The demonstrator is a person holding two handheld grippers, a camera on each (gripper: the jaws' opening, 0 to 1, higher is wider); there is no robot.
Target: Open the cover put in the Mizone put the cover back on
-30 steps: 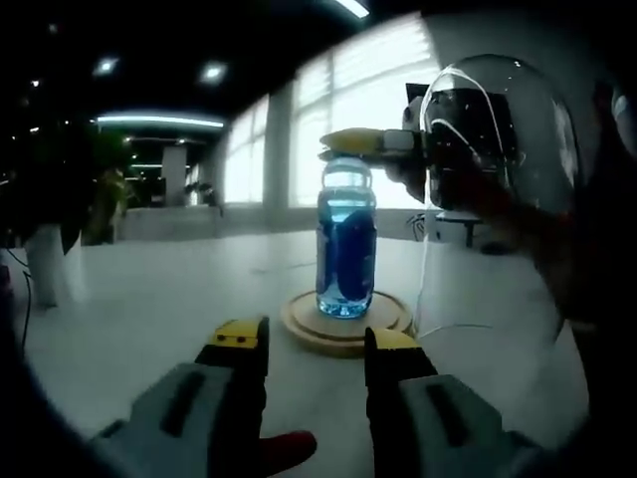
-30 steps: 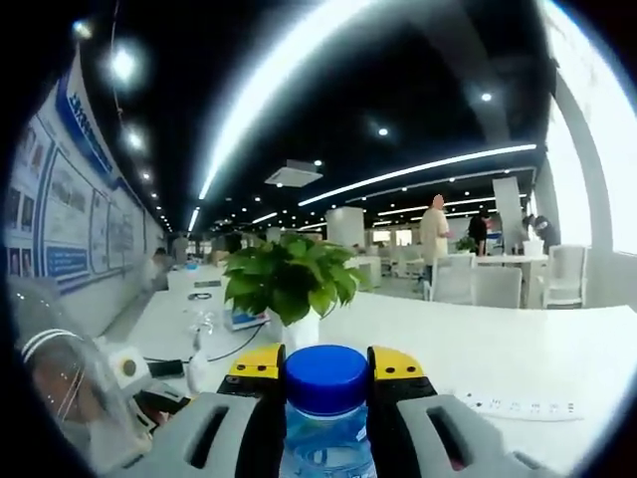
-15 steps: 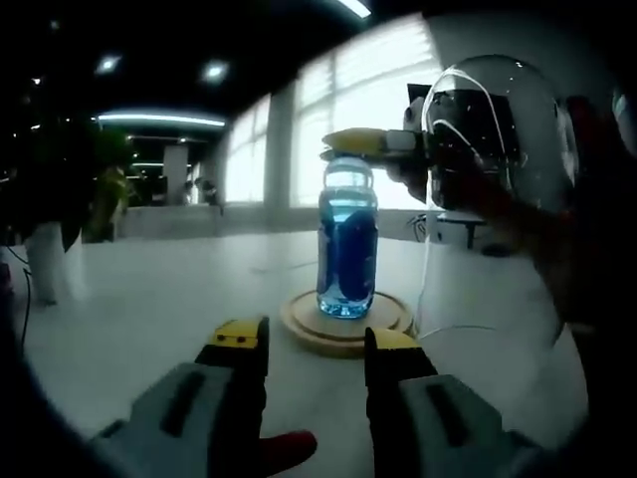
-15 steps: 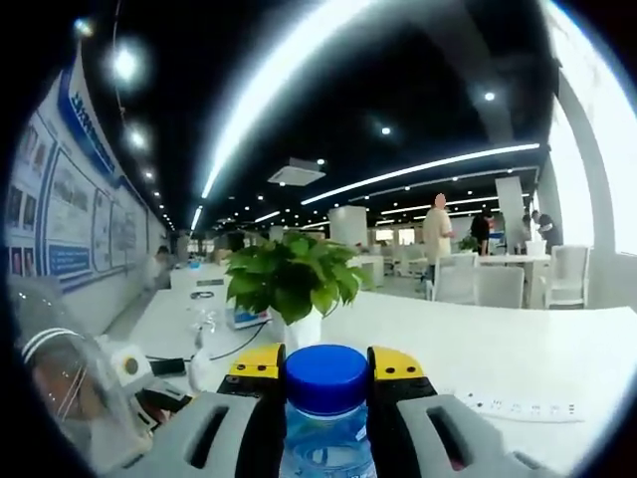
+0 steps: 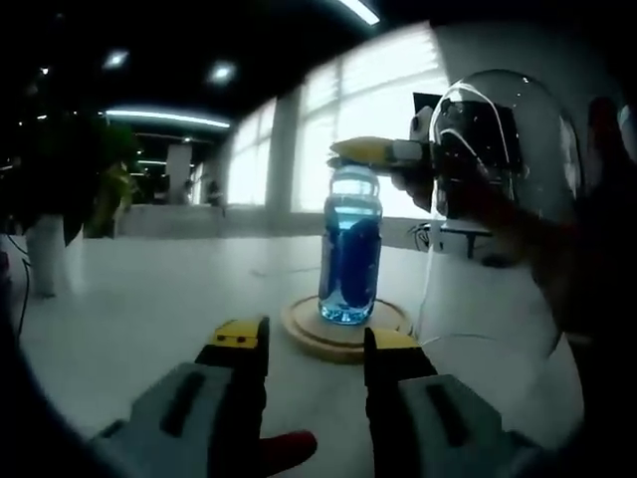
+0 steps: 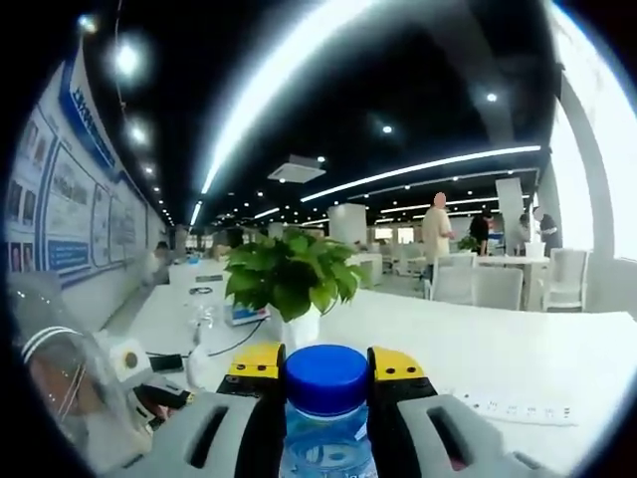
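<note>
A Mizone bottle [image 5: 349, 249] with blue liquid stands upright on a round wooden base [image 5: 343, 329] on the white table. My right gripper [image 5: 378, 151] reaches in from the right and is shut on the bottle's top. In the right gripper view the blue cap [image 6: 325, 377] sits clamped between the two yellow-tipped jaws of my right gripper [image 6: 326, 363]. A clear glass dome cover [image 5: 498, 199] is close to the right of the bottle, and it appears again at the lower left as the glass dome cover [image 6: 60, 398]. My left gripper [image 5: 304, 344] is open and empty, short of the base.
The white table [image 5: 149, 299] stretches left and behind the bottle. A potted plant [image 6: 289, 284] and a power strip [image 6: 513, 406] sit on the table beyond the cap. Cables lie near the dome. People and chairs are far off at the back right.
The left gripper view has shifted slightly, so the bottle sits a little further right in it. The right gripper stays shut on the bottle's cap.
</note>
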